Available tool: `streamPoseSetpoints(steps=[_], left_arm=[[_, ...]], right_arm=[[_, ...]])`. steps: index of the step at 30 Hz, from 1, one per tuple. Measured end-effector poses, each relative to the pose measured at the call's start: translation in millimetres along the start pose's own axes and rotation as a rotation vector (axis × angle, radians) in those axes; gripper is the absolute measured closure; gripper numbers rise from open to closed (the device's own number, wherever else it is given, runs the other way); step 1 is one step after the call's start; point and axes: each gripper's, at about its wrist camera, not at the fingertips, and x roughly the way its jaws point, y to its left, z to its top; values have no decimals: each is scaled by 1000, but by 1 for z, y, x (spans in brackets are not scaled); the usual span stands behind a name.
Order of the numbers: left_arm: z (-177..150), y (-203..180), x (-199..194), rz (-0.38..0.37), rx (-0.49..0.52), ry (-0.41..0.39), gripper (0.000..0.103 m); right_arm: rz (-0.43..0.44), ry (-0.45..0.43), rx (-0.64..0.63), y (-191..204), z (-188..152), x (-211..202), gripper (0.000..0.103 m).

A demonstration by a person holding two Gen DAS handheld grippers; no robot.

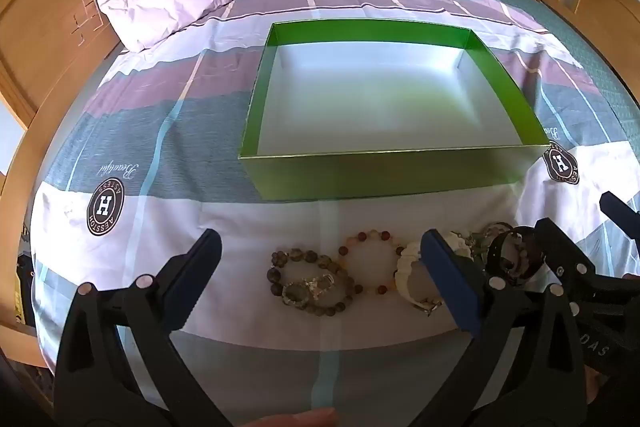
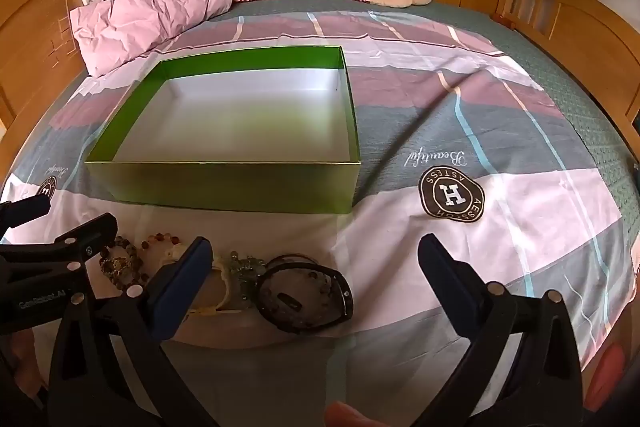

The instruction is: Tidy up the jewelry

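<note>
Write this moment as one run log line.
left gripper open | right gripper open | bracelets on bed | green box empty

Both wrist views look steeply down, close over the bed (image 1: pixel 360 219), sharing the green box (image 1: pixel 384 175) and bracelets (image 2: pixel 296 291).

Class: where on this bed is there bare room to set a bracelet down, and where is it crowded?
Free: the green box's white floor, and the sheet right of it around the round logo. Crowded: the bracelet row in front of the box, between the open grippers.
</note>
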Motion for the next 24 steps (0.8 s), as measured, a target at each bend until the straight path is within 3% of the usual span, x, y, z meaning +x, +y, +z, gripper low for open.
streamPoseSetpoints(steps=[24], left_arm=[[-7,-2,3,3,4,10,2]], right_arm=[[22,15,-2,5,-1,1,1]])
